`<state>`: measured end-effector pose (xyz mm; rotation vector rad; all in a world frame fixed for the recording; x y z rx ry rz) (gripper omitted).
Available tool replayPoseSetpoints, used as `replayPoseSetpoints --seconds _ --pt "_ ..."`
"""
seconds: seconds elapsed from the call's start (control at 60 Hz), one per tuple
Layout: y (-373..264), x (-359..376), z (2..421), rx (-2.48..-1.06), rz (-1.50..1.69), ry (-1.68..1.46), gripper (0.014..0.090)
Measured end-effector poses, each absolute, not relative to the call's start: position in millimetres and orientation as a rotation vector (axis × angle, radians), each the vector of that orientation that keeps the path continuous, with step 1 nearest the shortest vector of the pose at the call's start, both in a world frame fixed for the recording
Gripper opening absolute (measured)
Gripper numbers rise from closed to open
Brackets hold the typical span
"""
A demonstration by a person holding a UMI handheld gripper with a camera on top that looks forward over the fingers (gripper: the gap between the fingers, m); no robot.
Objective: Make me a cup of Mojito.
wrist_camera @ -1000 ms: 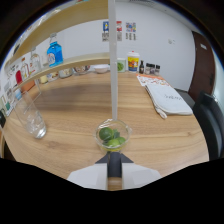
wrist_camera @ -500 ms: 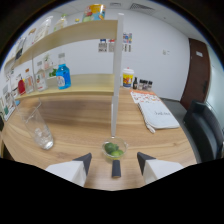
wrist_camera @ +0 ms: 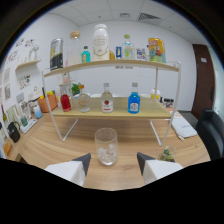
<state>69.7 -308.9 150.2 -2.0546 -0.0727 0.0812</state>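
Glass, clear and upright with ice at its bottom, stands on the wooden counter just ahead of the claw, whose fingers are spread apart and empty; bottles line the shelf beyond
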Motion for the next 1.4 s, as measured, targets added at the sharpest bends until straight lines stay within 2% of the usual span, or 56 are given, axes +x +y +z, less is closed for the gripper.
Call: replayPoseSetpoints --seconds 0.217,0.367,0.483,0.55,0.683,0.917,1.15,1.4 --pt "-263 24 190 -1.984 0.127 -0.095 0.0862" --pt "-209 25 215 -1.954 0.100 -0.051 0.0864" --pt "-171 31 218 -1.958 0.051 -0.044 0.0857" --pt "-154 34 212 -1.976 0.028 -0.043 0.0824" --pt "-129 36 195 -2.022 0.018 -0.028 0.0695" --pt "-111 36 182 -2.042 0.029 -0.010 0.0361" --pt "-114 34 184 -2.045 0.060 -0.033 0.0344" --pt "-153 64 211 -2.002 0.049 -0.019 0.0336"
